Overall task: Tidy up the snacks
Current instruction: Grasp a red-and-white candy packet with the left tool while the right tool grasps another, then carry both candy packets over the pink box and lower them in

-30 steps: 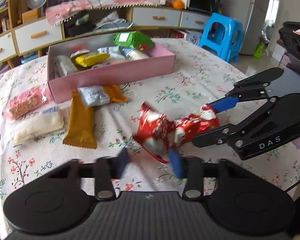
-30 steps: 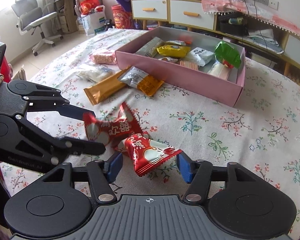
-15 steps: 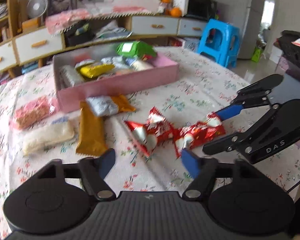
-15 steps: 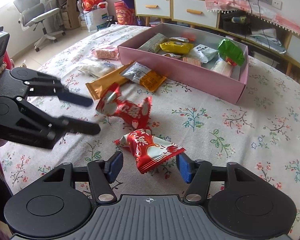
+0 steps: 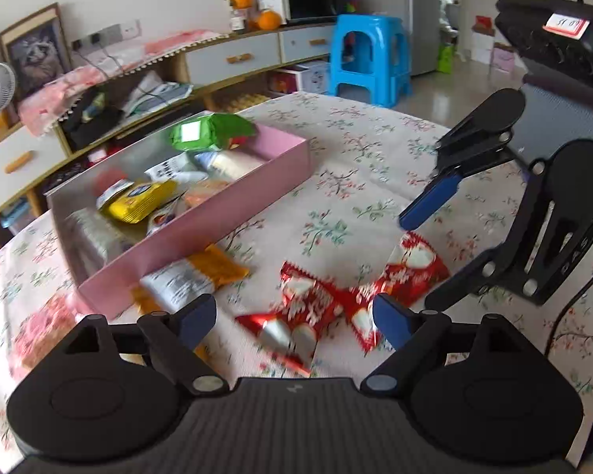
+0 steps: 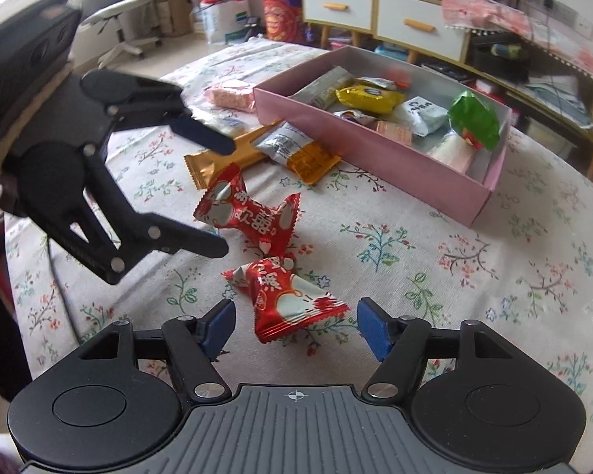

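Two red snack packets lie on the floral tablecloth. One red packet point(image 6: 251, 215) point(image 5: 304, 312) lies in front of my left gripper point(image 5: 294, 316), which is open and empty. The other red packet point(image 6: 292, 296) point(image 5: 407, 270) lies between the open fingers of my right gripper point(image 6: 294, 326), untouched. The pink box point(image 6: 379, 138) point(image 5: 201, 229) holds several snacks, among them a yellow pack point(image 6: 369, 96) and a green pack point(image 6: 474, 118). The left gripper also shows in the right wrist view point(image 6: 223, 193).
An orange bar point(image 6: 227, 156), a silver-orange packet point(image 6: 296, 150) and a pink packet point(image 6: 233, 96) lie beside the box. Cabinets with drawers point(image 5: 233, 57) stand behind the table, a blue stool point(image 5: 369, 57) to the right.
My left gripper let go of its red packet, opened and drew back and up. The packet now lies on the cloth. My right gripper opened a little wider.
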Demonstrator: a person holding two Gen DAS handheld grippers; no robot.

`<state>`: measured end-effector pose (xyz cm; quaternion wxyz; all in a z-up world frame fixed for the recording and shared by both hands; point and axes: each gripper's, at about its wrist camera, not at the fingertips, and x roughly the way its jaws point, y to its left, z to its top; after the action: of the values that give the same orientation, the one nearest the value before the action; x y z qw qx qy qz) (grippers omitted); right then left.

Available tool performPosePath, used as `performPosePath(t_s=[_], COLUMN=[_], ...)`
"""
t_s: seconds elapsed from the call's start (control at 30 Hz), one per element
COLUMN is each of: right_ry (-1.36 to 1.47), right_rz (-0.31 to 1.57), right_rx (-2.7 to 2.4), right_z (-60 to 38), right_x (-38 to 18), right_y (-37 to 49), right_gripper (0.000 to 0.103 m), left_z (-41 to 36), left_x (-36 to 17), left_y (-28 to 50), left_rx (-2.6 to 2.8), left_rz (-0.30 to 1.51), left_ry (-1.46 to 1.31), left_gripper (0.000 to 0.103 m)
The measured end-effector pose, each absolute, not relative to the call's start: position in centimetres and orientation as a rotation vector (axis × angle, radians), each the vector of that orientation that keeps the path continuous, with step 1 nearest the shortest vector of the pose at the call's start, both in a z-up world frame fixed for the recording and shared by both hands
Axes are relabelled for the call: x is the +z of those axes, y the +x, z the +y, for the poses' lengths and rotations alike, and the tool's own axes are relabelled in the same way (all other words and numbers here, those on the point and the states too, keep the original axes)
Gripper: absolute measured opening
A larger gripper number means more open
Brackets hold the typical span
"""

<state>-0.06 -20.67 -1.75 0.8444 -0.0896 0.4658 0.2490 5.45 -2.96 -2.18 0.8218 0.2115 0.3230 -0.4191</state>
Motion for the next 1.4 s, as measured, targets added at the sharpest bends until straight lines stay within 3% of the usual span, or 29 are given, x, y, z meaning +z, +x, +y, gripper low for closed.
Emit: performPosePath(t_s=[0.13, 0.3, 0.5, 0.67, 0.93, 1.4], right_ry=[-0.233, -0.263, -0.296, -0.299, -0.310, -0.256], right_rz=[0.985, 0.995, 1.001, 1.002, 0.954, 0.861], right_rx=[0.549, 0.585, 0.586, 0.576, 0.508, 0.326], right_z=[-19.9, -18.9, -18.3, -18.3, -17.8, -19.2], right_x=[-2.0, -2.5, -3.2, -3.3, -2.5, 0.5], right_y=[0.8, 1.3, 1.2, 1.0, 0.6, 2.4], right_gripper=[0.069, 0.069, 0.064, 0.049, 0.048, 0.048], left_z=[-4.0, -4.8, -4.4, -3.7, -2.8, -2.1], left_x=[-2.8, -3.6, -3.9, -3.9, -2.9, 1.2], left_y=[6.1, 6.3, 6.4, 6.7, 6.8, 8.8], left_rx=[-0.916, -0.923, -0.895, -0.838, -0.777, -0.604], left_rz=[0.720, 0.773, 0.811, 0.841, 0.876, 0.779], left_ry=[0.495, 0.539, 0.519, 0.447, 0.321, 0.172], left_gripper=[0.078, 0.054, 0.038, 0.035, 0.033, 0.032])
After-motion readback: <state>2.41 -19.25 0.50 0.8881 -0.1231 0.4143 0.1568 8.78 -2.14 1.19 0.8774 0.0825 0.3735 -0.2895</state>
